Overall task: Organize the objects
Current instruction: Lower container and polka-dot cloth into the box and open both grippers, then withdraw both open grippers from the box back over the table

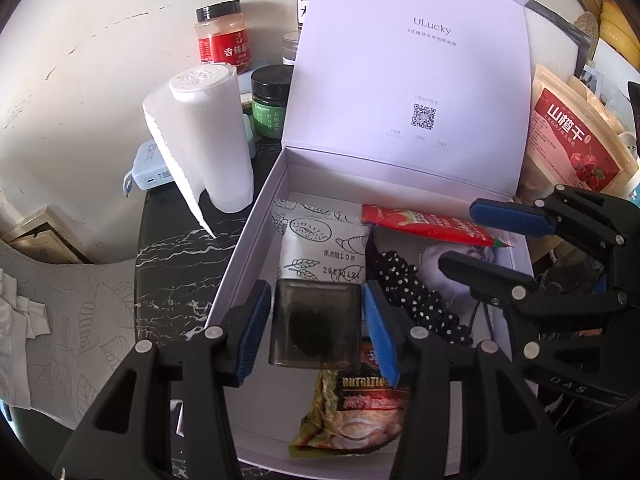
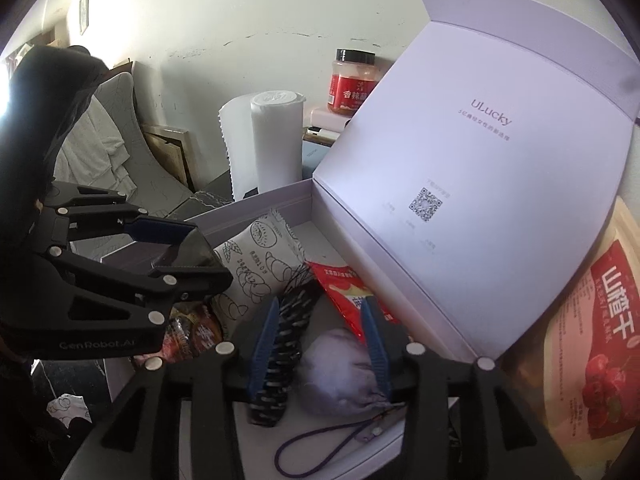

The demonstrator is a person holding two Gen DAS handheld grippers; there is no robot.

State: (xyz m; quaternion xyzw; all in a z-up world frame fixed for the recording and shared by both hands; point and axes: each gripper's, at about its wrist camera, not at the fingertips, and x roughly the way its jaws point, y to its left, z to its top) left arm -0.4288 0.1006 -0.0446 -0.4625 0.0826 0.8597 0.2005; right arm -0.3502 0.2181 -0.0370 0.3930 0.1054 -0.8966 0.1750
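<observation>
An open white gift box [image 1: 248, 264] with its lid [image 1: 400, 80] raised holds a bread-print packet [image 1: 320, 240], a red sachet [image 1: 432, 224], a snack packet [image 1: 360, 412], a black polka-dot fabric band [image 2: 280, 360] and a purple pouch [image 2: 344, 372]. My left gripper [image 1: 316, 286] stands over the box's near left corner. A dark translucent square case [image 1: 316, 324] sits between its blue pads with thin gaps on both sides. My right gripper [image 2: 320, 344] is open over the box's right side. The band and the pouch lie between its pads, loose.
A paper towel roll [image 1: 212, 136], a red-label jar [image 1: 222, 36], a green jar [image 1: 270, 104] and a power bank [image 1: 154, 164] stand left of the box on the black marble table [image 1: 180, 256]. A red hawthorn bag [image 1: 572, 140] leans at the right. A grey chair [image 1: 80, 300] is at the left.
</observation>
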